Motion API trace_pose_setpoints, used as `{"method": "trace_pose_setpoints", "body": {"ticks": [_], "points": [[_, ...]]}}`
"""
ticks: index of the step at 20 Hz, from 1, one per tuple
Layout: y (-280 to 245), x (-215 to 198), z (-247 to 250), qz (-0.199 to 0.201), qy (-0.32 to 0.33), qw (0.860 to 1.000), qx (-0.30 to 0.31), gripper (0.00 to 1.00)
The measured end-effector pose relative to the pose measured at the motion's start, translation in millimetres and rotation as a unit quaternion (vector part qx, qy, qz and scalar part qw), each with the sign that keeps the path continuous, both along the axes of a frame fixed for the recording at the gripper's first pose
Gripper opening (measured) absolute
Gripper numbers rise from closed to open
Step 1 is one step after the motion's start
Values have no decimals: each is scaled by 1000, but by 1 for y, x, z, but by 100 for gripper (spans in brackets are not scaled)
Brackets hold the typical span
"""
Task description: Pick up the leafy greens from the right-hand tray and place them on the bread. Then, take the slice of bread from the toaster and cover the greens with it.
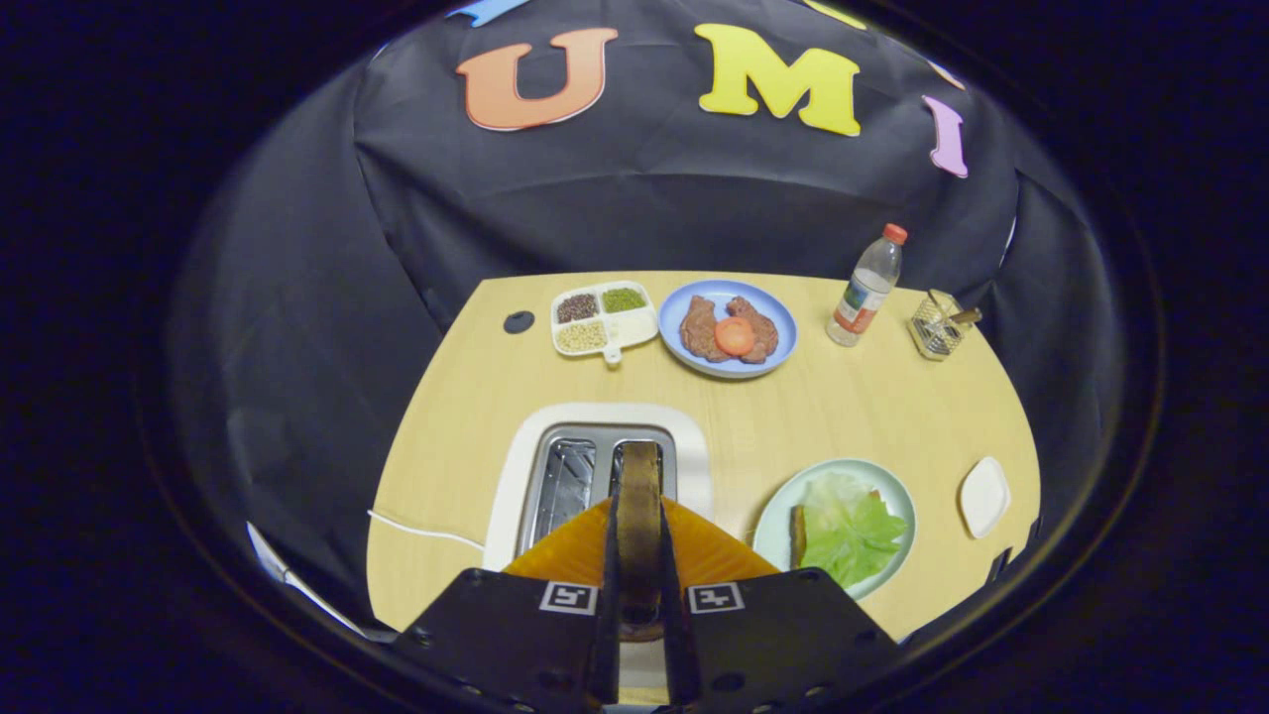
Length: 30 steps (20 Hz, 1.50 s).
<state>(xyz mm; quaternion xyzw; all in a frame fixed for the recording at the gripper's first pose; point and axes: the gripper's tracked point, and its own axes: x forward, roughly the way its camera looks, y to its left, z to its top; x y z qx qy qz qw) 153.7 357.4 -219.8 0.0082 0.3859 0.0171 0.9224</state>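
Tongs [639,516] closed on slice of bread [640,496], both fingers pressed flat against its faces, crust edge pointing forward between the tips. Slice held above the toaster [595,466], directly over the right-hand slot; whether the lower edge is fully clear of the slot: cannot be determined. Left-hand slot empty, wire guides visible.

Task status, first stage: judged complete. Leafy greens [851,531] lying on the pale green plate [897,491], to the right of the fingers and just beside the toaster. Brown crust of the lower bread [797,537] showing at the left edge of the greens, consistent with greens already laid on bread.

Task status, second stage: in progress. Grasp made; remaining: lift clear, carry right to the plate, lay flat over the greens, release.

Note for the transfer: slice held on edge, so a turn toward flat probably required before release. Greens loose and ruffled; likely to shift if the slice is dragged across instead of lowered.

Beyond the fingers, well apart from the work area: blue plate [684,297] with meat and a tomato slice, divided tray [639,327] of grains to its left, bottle [867,288] and small wire holder [937,325] to the right. Small white dish [984,496] right of the green plate. Not involved in the remaining steps.
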Motion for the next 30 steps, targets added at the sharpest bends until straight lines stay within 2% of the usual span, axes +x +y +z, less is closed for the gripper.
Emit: {"method": "trace_pose_setpoints", "body": {"ticks": [2, 3, 5, 10, 12, 16, 20, 25, 30], "points": [[2, -5, 13, 16, -22, 1000, -9, 18], [3, -9, 20, 24, -31, 999, -7, 10], [4, -15, 29, 38, -39, 999, -1, 10], [-17, -30, 68, 40, -62, 997, 30, 10], [-26, -43, 79, 35, -56, 996, 65, 10], [-66, -52, 92, 12, -50, 993, 110, 10], [-125, -48, 61, -38, -21, 993, 110, 10], [-164, -36, 1, -86, 27, 991, 97, 10], [-167, -14, -32, -88, 45, 989, 110, 10]]}}
